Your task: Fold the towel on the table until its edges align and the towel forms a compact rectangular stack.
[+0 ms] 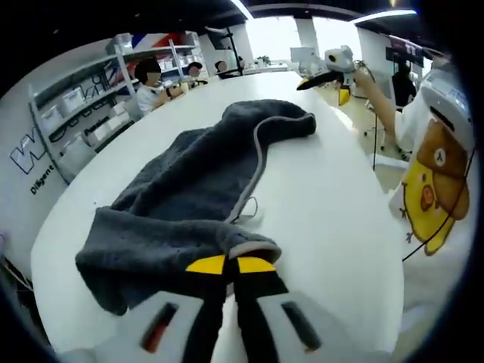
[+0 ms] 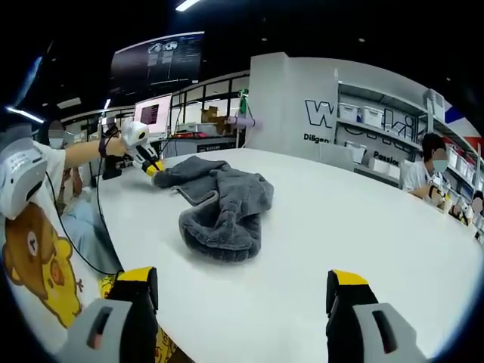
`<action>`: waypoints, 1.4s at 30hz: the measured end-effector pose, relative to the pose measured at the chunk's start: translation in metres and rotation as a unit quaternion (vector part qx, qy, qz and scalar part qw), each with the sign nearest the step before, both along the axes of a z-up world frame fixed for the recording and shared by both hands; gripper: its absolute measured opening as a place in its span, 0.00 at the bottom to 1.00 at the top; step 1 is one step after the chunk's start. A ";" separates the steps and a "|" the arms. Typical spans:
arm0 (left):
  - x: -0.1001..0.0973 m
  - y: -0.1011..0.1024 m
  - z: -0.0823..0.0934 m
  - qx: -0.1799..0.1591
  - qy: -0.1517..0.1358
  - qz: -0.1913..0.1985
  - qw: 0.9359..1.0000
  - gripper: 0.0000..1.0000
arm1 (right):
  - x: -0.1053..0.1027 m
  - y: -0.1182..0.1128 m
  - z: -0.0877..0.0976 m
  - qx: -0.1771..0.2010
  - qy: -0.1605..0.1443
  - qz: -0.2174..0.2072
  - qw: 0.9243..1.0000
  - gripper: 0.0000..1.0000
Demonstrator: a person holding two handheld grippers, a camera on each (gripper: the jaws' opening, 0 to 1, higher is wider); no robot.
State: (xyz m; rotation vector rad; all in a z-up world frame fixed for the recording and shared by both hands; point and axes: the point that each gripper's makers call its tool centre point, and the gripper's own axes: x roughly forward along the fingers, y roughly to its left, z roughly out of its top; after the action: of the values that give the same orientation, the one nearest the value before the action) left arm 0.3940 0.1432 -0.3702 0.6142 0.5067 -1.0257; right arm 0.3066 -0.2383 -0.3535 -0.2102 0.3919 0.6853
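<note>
A dark grey towel (image 1: 198, 200) lies crumpled lengthwise across the middle of the left gripper view, on a long white surface (image 1: 333, 227). Shelving with white bins (image 1: 79, 113) lines the upper left. The left gripper (image 1: 230, 265) has its fingers clenched on the towel's near corner; the right gripper (image 2: 240, 291) is released, apart from the cloth.

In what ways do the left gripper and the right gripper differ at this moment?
The left gripper has its jaws shut on a corner of the grey towel; the right gripper has its jaws wide apart and holds nothing. The left gripper touches the towel, while the right gripper is held apart from it, above the white table. Both have black jaws with yellow tips.
</note>
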 end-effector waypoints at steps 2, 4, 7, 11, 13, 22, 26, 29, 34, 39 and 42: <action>0.000 0.002 0.004 -0.008 0.000 0.005 1.000 0.07 | 0.000 0.000 0.000 0.000 0.000 -0.001 1.000 0.96; 0.000 0.003 0.007 -0.014 -0.001 0.009 1.000 0.09 | 0.001 0.000 -0.001 0.000 0.001 0.000 1.000 0.96; 0.003 0.010 0.013 -0.017 -0.006 0.018 1.000 0.11 | 0.001 0.001 -0.001 0.000 0.001 0.001 1.000 0.96; 0.008 0.017 0.027 -0.044 -0.017 0.039 0.998 0.13 | 0.002 0.002 0.000 0.001 0.000 0.002 1.000 0.96; 0.009 0.017 0.038 -0.076 -0.025 0.050 0.996 0.13 | 0.003 0.002 -0.001 0.001 0.000 0.002 1.000 0.96; -0.001 0.018 0.078 -0.200 -0.035 0.105 0.974 0.25 | 0.005 0.008 0.000 0.001 0.001 0.005 1.000 0.96; -0.010 0.016 0.087 -0.221 -0.054 0.120 0.966 0.34 | 0.008 0.013 -0.001 0.001 0.001 0.009 1.000 0.96; -0.019 0.012 0.090 -0.239 -0.059 0.141 0.959 0.43 | 0.010 0.019 -0.002 0.002 0.003 0.014 1.000 0.96; -0.028 0.010 0.086 -0.261 -0.060 0.174 0.948 0.52 | 0.012 0.027 -0.007 0.002 0.011 0.023 1.000 0.96; -0.038 0.013 0.070 -0.278 -0.050 0.215 0.935 0.62 | 0.013 0.035 -0.009 0.007 0.016 0.026 1.000 0.96; -0.042 0.015 0.061 -0.295 -0.046 0.232 0.926 0.64 | 0.013 0.040 -0.010 0.007 0.018 0.029 0.999 0.96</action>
State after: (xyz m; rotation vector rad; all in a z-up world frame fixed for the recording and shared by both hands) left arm 0.3521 0.1578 -0.3091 -0.0060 0.2191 -0.6403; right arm 0.3197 -0.1983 -0.3632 -0.1973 0.4158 0.7500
